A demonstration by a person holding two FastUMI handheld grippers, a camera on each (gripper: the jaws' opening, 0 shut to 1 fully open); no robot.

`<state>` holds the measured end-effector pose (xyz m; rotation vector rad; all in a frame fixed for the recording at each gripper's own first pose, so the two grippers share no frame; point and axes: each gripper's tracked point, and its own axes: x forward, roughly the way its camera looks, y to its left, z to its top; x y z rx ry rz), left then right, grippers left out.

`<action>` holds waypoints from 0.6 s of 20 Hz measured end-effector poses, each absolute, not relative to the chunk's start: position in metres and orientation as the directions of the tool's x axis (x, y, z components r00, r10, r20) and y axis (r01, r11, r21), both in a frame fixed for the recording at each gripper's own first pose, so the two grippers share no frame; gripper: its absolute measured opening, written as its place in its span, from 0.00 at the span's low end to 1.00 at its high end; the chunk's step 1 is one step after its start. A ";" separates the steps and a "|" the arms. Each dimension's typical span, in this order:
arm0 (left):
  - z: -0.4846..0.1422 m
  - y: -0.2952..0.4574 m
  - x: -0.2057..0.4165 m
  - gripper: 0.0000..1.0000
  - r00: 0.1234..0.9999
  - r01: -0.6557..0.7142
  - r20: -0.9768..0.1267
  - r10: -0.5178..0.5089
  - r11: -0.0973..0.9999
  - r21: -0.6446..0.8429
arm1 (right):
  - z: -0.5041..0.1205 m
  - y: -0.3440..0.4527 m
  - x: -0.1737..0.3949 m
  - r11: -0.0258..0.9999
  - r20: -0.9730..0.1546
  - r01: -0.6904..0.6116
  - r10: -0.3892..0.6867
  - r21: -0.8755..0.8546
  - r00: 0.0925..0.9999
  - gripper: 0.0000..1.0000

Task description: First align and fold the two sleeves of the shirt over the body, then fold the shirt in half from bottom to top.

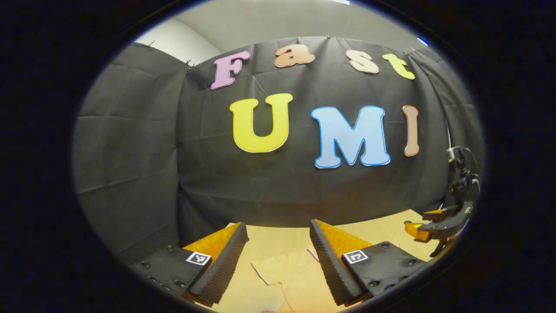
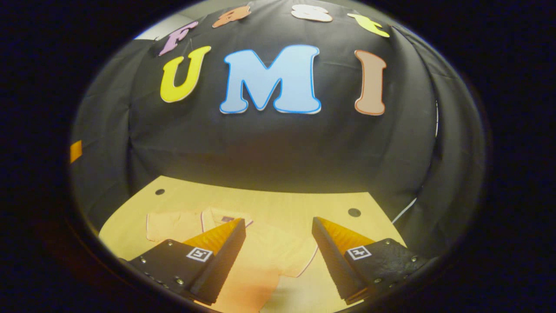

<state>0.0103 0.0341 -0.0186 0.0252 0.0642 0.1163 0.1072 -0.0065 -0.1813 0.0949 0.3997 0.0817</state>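
A pale short-sleeved shirt (image 2: 265, 256) with thin dark trim lies spread flat on the tan table (image 2: 278, 202), collar toward the back wall. One sleeve (image 2: 171, 226) reaches left and the other sleeve (image 2: 304, 261) lies near the right finger. My right gripper (image 2: 278, 239) hovers open above the shirt's body, holding nothing. In the left gripper view, my left gripper (image 1: 278, 241) is open above a sleeve edge of the shirt (image 1: 282, 271). The right gripper (image 1: 423, 224) also shows at the far right edge of that view, open.
The black cloth wall (image 2: 278, 148) closes off the table's back and sides. Two small dark holes (image 2: 354, 212) mark the table's far corners. A white cable (image 2: 404, 211) hangs at the right of the table.
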 end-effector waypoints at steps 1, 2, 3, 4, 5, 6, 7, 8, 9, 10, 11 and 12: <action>-0.019 0.039 0.008 0.93 0.989 -0.127 -0.066 0.129 0.991 0.033 | -0.197 -0.005 0.112 0.992 -0.414 -0.060 0.102 0.113 0.905 0.96; -0.021 0.045 0.005 0.93 0.987 -0.141 -0.070 0.144 0.989 0.036 | -0.214 -0.005 0.115 0.991 -0.443 -0.059 0.105 0.118 0.890 0.97; -0.021 0.050 0.003 0.93 0.984 -0.156 -0.075 0.159 0.987 0.040 | -0.230 -0.005 0.116 0.991 -0.470 -0.056 0.109 0.124 0.876 0.97; -0.022 0.054 -0.001 0.93 0.982 -0.171 -0.078 0.174 0.984 0.043 | -0.247 -0.005 0.119 0.990 -0.498 -0.053 0.111 0.130 0.860 0.97; -0.023 0.061 -0.005 0.93 0.979 -0.186 -0.080 0.190 0.981 0.047 | -0.261 -0.006 0.121 0.990 -0.521 -0.050 0.114 0.135 0.846 0.97; -0.023 0.066 -0.008 0.93 0.975 -0.200 -0.083 0.204 0.978 0.050 | -0.275 -0.006 0.123 0.990 -0.540 -0.045 0.112 0.136 0.834 0.97; -0.023 0.070 -0.011 0.93 0.972 -0.214 -0.087 0.218 0.975 0.052 | -0.288 -0.006 0.126 0.990 -0.563 -0.042 0.111 0.134 0.819 0.97; -0.023 0.075 -0.015 0.93 0.969 -0.228 -0.091 0.232 0.972 0.054 | -0.301 -0.006 0.127 0.991 -0.585 -0.040 0.110 0.131 0.804 0.97; -0.026 0.079 -0.017 0.93 0.965 -0.240 -0.095 0.244 0.969 0.056 | -0.314 -0.007 0.130 0.991 -0.603 -0.039 0.109 0.128 0.790 0.97; -0.027 0.082 -0.020 0.93 0.962 -0.250 -0.100 0.255 0.966 0.058 | -0.326 -0.009 0.132 0.992 -0.620 -0.035 0.103 0.122 0.778 0.97; -0.028 0.085 -0.025 0.93 0.959 -0.259 -0.103 0.265 0.964 0.060 | -0.336 -0.010 0.134 0.992 -0.637 -0.031 0.100 0.119 0.764 0.97; -0.030 0.086 -0.027 0.94 0.956 -0.267 -0.106 0.273 0.962 0.062 | -0.347 -0.010 0.135 0.993 -0.650 -0.027 0.098 0.118 0.753 0.97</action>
